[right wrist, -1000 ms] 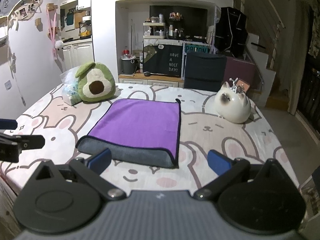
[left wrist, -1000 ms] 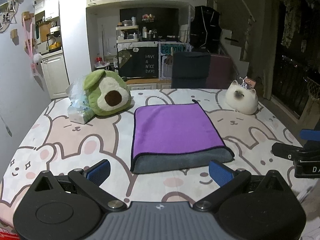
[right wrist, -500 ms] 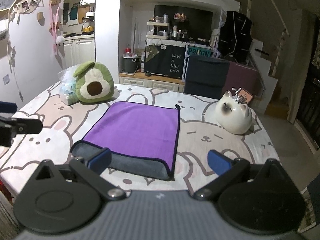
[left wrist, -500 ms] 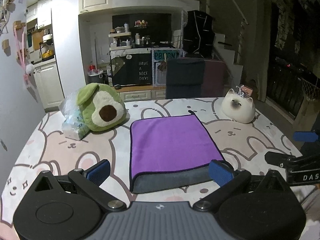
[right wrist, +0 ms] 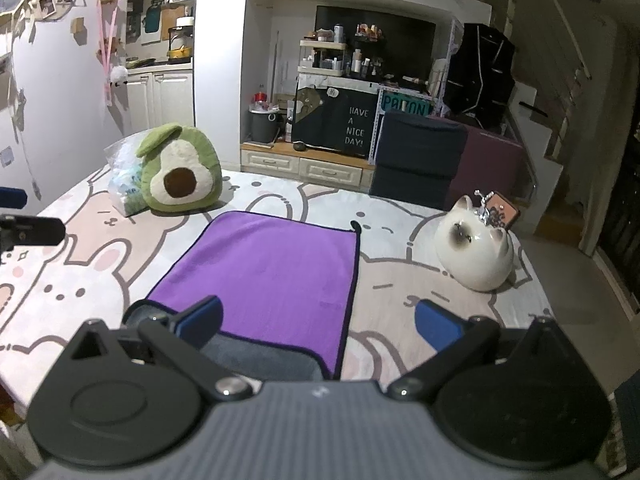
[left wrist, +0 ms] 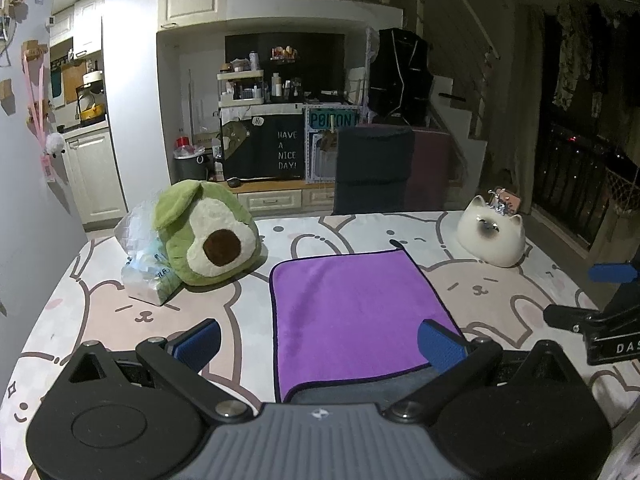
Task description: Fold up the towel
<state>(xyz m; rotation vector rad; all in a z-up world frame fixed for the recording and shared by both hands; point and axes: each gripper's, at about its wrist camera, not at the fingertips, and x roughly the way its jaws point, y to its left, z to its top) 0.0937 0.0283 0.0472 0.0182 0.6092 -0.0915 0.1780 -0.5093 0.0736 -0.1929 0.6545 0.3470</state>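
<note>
A purple towel (left wrist: 352, 312) with a grey underside lies folded flat on the bunny-print table cover (left wrist: 120, 320); it also shows in the right wrist view (right wrist: 276, 276). Its grey folded edge faces me. My left gripper (left wrist: 320, 340) is open and empty, held above the towel's near edge. My right gripper (right wrist: 316, 320) is open and empty, above the towel's near right corner. The right gripper shows at the right edge of the left wrist view (left wrist: 600, 312); the left gripper shows at the left edge of the right wrist view (right wrist: 24, 228).
An avocado plush (left wrist: 204, 236) and a plastic bag (left wrist: 144, 264) sit at the back left. A white cat figure (left wrist: 492, 236) sits at the back right. A dark chair (left wrist: 372, 168) stands behind the table. The table's right edge drops to the floor.
Both grippers have pulled back and risen from the towel, open and empty throughout. The towel has not moved.
</note>
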